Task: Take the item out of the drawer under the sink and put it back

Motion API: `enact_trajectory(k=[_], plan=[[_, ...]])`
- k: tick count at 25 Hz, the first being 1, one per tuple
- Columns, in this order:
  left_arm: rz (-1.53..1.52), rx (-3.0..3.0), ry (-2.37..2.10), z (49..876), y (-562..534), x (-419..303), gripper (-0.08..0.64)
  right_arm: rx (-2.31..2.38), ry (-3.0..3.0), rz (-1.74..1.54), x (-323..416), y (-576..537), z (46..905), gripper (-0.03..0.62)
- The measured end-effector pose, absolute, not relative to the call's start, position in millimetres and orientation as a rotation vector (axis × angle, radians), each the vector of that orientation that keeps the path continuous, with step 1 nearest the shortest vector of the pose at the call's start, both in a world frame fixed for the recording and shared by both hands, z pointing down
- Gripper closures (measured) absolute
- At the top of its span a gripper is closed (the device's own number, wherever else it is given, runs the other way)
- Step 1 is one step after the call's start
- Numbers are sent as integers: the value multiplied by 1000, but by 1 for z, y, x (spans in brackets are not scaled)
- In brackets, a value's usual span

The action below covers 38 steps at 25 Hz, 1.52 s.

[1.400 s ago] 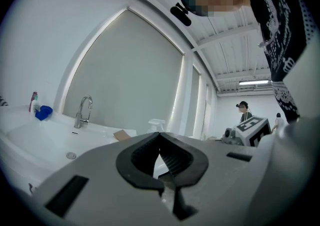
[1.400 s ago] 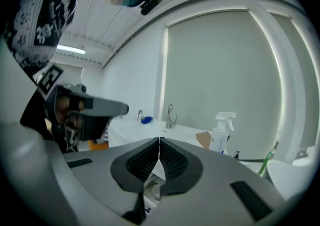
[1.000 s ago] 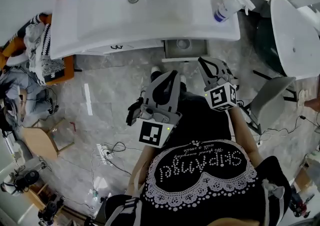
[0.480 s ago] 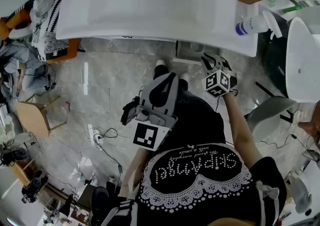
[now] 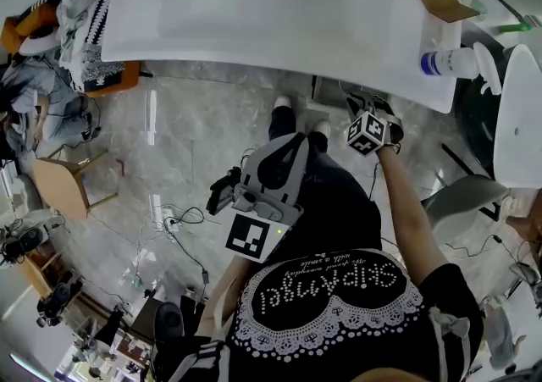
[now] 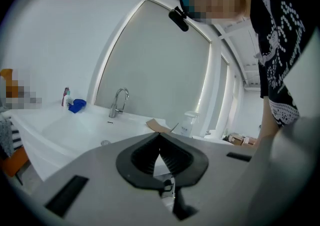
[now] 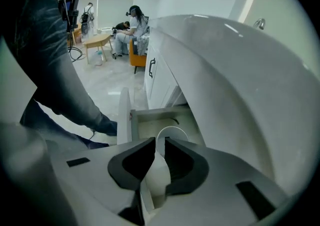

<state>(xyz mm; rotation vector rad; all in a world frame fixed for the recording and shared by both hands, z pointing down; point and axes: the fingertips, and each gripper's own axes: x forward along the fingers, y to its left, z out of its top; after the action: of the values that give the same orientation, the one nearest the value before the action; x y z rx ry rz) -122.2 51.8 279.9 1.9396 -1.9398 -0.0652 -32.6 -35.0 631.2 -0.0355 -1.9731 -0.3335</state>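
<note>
**Drawer** (image 7: 155,113): pulled open beneath the sink (image 5: 254,16), centre of the right gripper view.

**Item:** white round vessel (image 7: 173,131), apparently a cup. It sits inside the drawer, just below frame centre, untouched.

**Right gripper** (image 7: 160,140): angled down over the drawer. Its jaws have just been opening and now stand narrowly parted. Nothing is gripped, and the vessel shows beyond the tips.

**Left gripper** (image 6: 160,137): jaw tips together, empty, at mid-frame in the head view.

**Step, as judged:** reach for the take-out.

**Next move calls for:** lowering until the jaws straddle the vessel's rim, then closing.
</note>
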Motion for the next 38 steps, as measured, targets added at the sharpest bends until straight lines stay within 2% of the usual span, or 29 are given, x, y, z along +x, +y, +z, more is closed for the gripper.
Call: enact_trajectory(k=[28,31,38], plan=[[-12,1821,-1866,312,57,-146,557,-114,-1813,-241,-43,-45,700,532],[-20,1815,-1863,309,60,-151,556,-112,-1787,-248,-40,-43,703,565],[-61,1833,-1857,305,62,-153,556,-130,-1784,-331,-44,-40,685,569]])
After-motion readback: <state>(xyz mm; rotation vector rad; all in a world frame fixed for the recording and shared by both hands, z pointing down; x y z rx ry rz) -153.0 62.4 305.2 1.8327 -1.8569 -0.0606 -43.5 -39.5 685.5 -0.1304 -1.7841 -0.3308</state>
